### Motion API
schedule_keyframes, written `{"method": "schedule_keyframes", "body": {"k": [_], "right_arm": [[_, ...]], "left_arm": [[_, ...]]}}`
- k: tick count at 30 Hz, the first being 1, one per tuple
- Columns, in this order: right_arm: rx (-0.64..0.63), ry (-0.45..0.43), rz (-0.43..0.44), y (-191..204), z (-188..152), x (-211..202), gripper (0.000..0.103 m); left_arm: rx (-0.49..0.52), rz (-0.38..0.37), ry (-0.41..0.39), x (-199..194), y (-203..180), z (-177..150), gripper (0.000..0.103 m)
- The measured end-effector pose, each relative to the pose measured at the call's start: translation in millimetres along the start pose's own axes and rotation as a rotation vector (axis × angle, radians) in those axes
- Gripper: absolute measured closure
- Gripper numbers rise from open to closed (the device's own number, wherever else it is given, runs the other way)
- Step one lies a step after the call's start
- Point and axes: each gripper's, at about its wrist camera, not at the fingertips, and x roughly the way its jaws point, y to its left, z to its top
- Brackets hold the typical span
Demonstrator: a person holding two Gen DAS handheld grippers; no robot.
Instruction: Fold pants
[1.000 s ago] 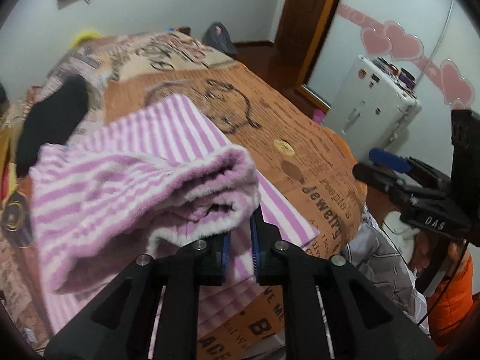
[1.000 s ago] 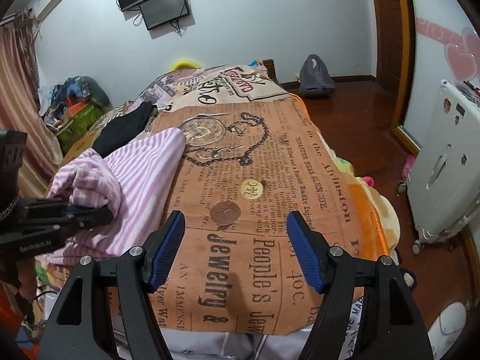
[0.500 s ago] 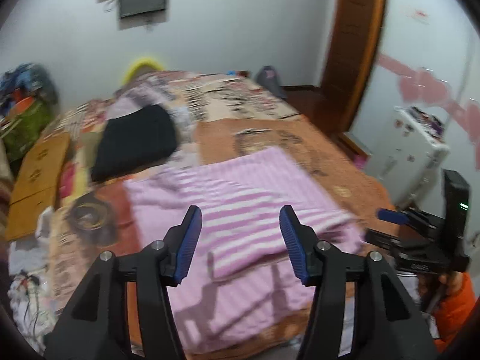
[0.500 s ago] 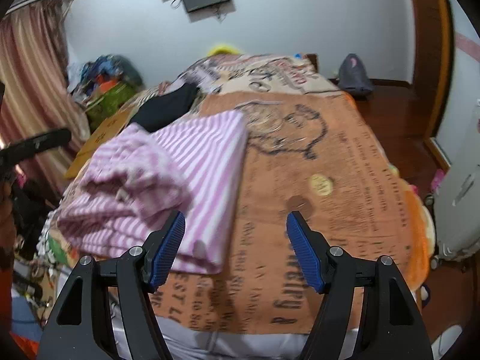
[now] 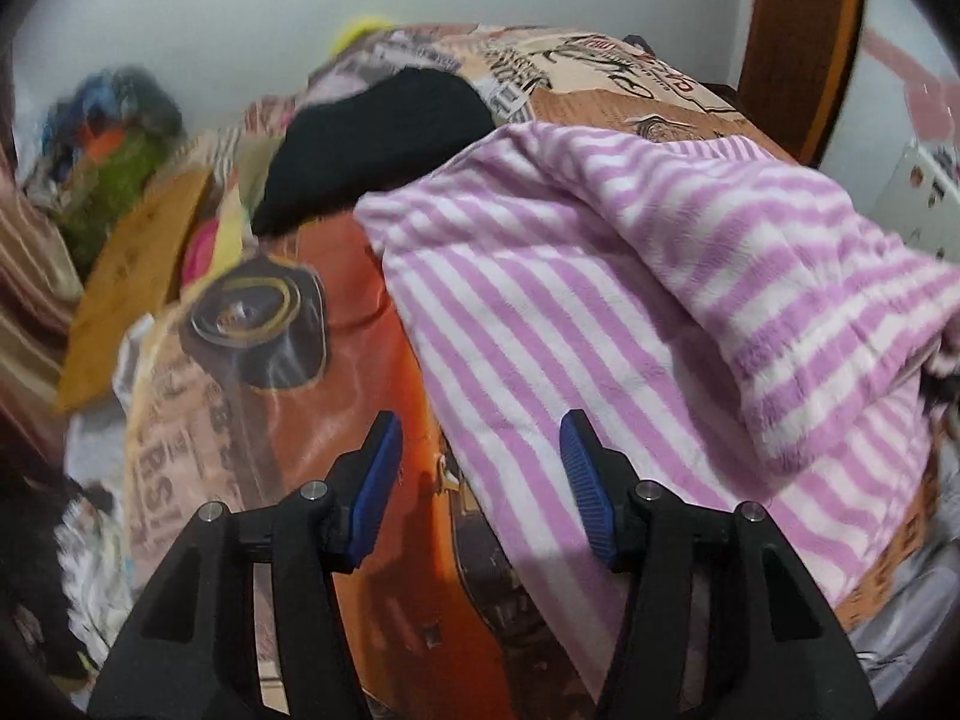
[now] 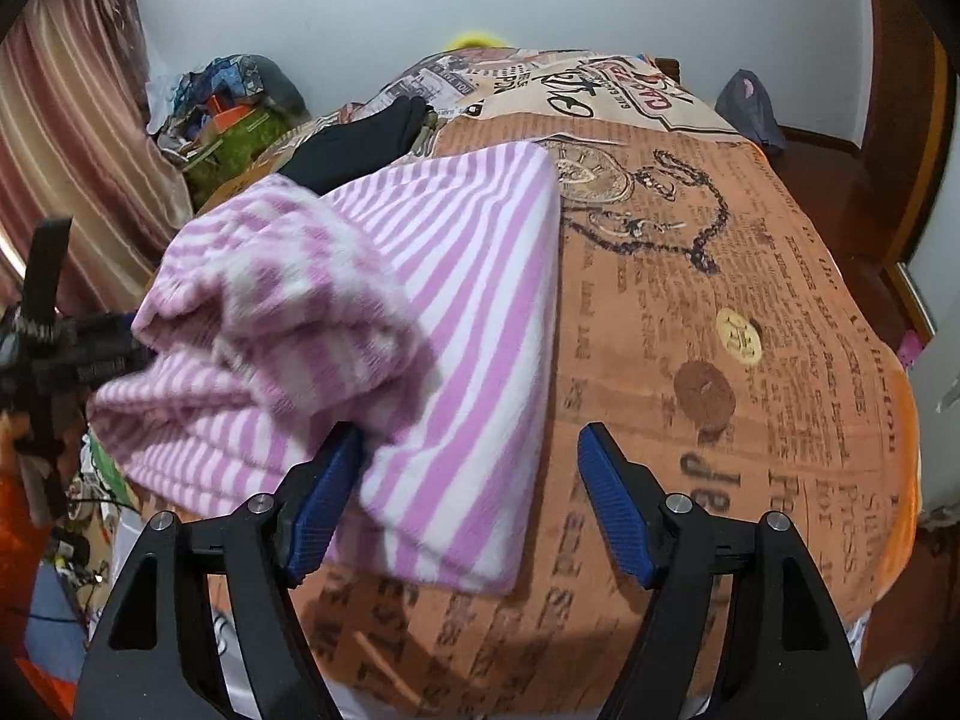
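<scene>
walls white (image 6: 600, 0) | wood door R (image 6: 906, 138) | striped curtain L (image 6: 66, 138) | bed w/ newsprint cover (image 6: 750, 360)

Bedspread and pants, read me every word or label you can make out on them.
"Je": big black letters on the bedspread, the rest of the word hidden.
"EST": big letters near its front edge.
"AS!": big letters in the left wrist view, blurred, so uncertain.
Fine newsprint columns and the red label at the far end: too small or distorted to read.
Pants: no text.
</scene>
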Motion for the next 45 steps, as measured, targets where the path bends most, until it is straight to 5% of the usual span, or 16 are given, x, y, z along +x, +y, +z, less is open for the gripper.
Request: {"method": "schedule_keyframes", "body": {"k": [10, 15, 24, 31, 38, 45], "right_arm": [[-0.104, -0.003, -0.046, -14.7, 27.2, 20.7, 0.031], [-0.119, -0.004, -0.049, -29.0, 44.1, 34.8, 0.030], [-0.169, 0.000, -0.097, -56.7, 83.3, 65.9, 0.030], [-0.226, -0.006, -0.184, -69.4, 117.6, 98.2, 0.030], [-0.181, 0.016, -0.199, -74.4, 128.8, 100.3, 0.030], [-0.153, -0.051, -0.168, -54.8, 111.4, 36.5, 0.028]], "left_arm": [[-0.051, -0.108, 0.028, -14.8, -5.1, 4.9, 0.048], [-0.025, -0.033, 0.015, -11.8, 6.4, 30.6, 0.043], [0.022, 0.008, 0.035, 51.5, 51.1, 82.5, 0.034], [0.019, -0.118, 0.067, 90.0, 50.2, 89.6, 0.026], [-0.040, -0.211, 0.073, 84.7, 46.8, 80.6, 0.040], [-0.030, -0.201, 0.063, 70.2, 32.3, 67.4, 0.049]]}}
